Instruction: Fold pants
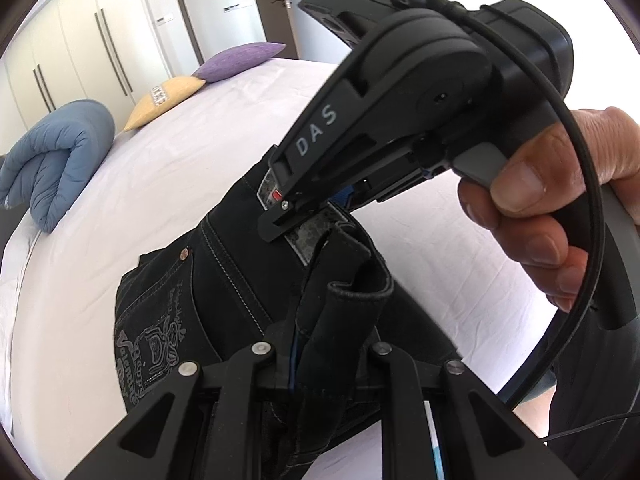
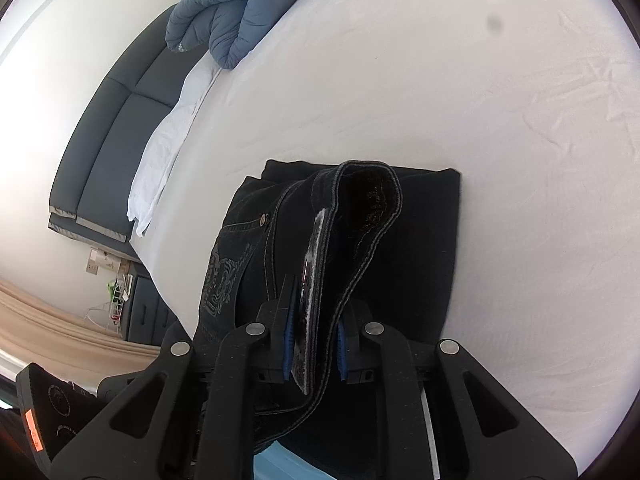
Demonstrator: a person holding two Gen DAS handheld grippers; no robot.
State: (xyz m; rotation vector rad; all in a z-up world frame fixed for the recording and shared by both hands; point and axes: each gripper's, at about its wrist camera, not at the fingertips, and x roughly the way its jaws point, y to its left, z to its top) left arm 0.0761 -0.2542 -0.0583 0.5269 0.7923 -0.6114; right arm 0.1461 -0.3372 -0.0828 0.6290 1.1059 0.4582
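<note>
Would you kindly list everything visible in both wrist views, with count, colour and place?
pants: one, black, on the sheet, waistband lifted by both grippers
sheet: one, white, covering the bed
duvet: one, blue, rolled, at the bed's edge
cushions: two, purple and yellow, beyond the duvet
wardrobe: one, white, behind the bed
door: one, white, dark frame, far wall
headboard: one, dark grey, padded, beside the bed
left gripper: one, black, shut on the waistband
right gripper: one, black with blue pads, shut on the waistband
hand: one, holding the right gripper's handle
</note>
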